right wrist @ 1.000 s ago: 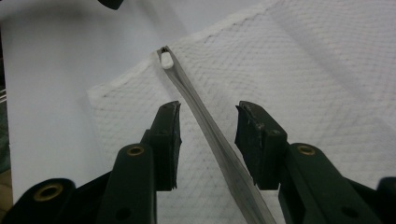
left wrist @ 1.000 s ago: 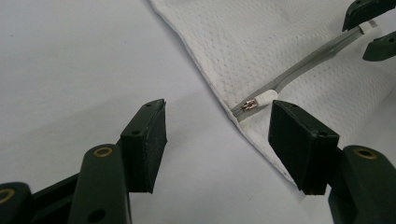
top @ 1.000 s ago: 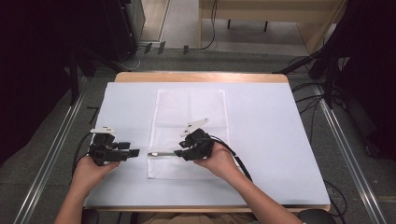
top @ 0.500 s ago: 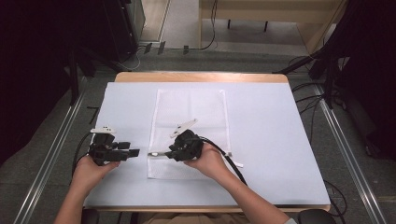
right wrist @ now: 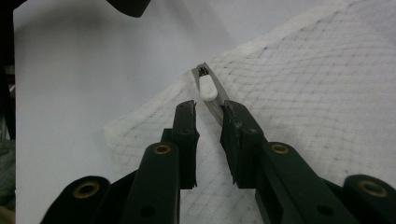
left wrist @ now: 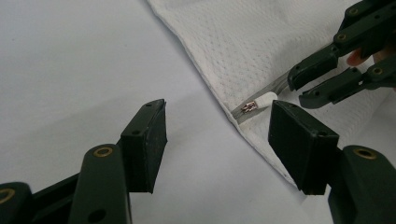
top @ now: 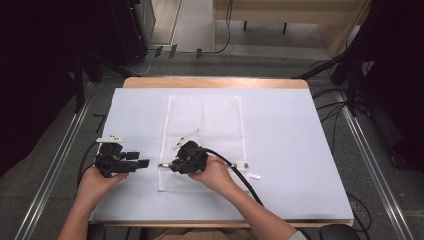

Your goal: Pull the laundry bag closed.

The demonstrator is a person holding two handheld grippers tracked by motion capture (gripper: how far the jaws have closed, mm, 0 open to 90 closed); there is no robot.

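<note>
Lying flat at mid-table, white mesh bag (top: pixel 205 140) runs lengthwise away from the person; its near end is hidden under the right hand. Left gripper (top: pixel 142 163): jaws released, empty, beside the bag's left edge. Right gripper (right wrist: pixel 208 122): jaws just closing, not yet clamped, behind zipper pull (right wrist: pixel 207 87) at that edge.

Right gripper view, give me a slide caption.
Right gripper, jaws closing, nears the white zipper pull on a mesh bag.
</note>
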